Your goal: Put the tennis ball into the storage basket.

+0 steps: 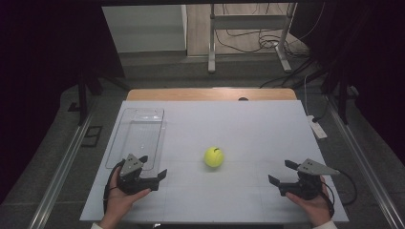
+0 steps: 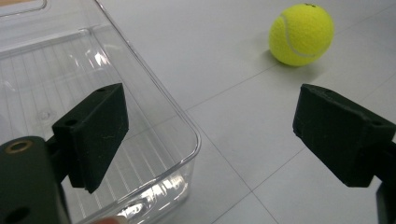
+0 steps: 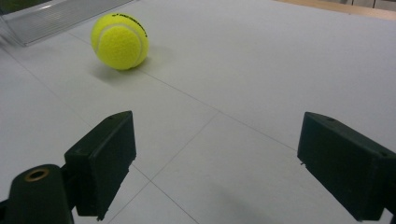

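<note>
Lighting is even and moderate over the white table (image 1: 248, 129); the surroundings fall off to near black at both sides of the high view. The tennis ball (image 3: 120, 41) casts a soft, short shadow — light arrives from above. Glare spots sit on the clear plastic tray (image 2: 154, 116). Near jaws in both gripper views are slightly soft. High view is grainy — low detail.

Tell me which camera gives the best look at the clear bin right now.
The high view: it shows the whole clear bin, empty, at the mat's left. The left gripper view shows its near corner and ribbed floor close up; the right gripper view catches one edge.
</note>
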Available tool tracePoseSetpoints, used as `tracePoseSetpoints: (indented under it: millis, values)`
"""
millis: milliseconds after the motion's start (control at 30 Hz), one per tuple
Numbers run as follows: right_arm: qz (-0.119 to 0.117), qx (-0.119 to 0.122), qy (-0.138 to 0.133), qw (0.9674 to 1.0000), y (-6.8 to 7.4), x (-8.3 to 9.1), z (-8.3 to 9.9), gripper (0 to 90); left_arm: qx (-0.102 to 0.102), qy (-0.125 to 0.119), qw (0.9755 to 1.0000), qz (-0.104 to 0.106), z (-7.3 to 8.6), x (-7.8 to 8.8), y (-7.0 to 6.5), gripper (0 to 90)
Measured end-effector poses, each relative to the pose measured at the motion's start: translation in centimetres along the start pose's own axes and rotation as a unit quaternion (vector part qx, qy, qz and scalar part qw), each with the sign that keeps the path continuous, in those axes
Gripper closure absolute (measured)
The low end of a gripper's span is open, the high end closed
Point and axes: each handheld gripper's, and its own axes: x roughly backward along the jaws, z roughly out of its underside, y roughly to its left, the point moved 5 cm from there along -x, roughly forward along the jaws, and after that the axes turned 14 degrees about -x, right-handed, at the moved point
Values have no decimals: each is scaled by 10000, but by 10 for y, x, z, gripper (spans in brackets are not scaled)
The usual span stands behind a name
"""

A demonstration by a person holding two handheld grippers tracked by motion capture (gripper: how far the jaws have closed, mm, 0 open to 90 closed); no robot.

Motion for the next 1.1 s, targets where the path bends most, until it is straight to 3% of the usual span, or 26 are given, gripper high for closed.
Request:
tracePoseSetpoints:
  millis: [1100]
  values:
    - [43, -19, 24, 10000, -1, -1, 1, 120, -123, 65, 9982, 581, -36, -8, -8, 109]
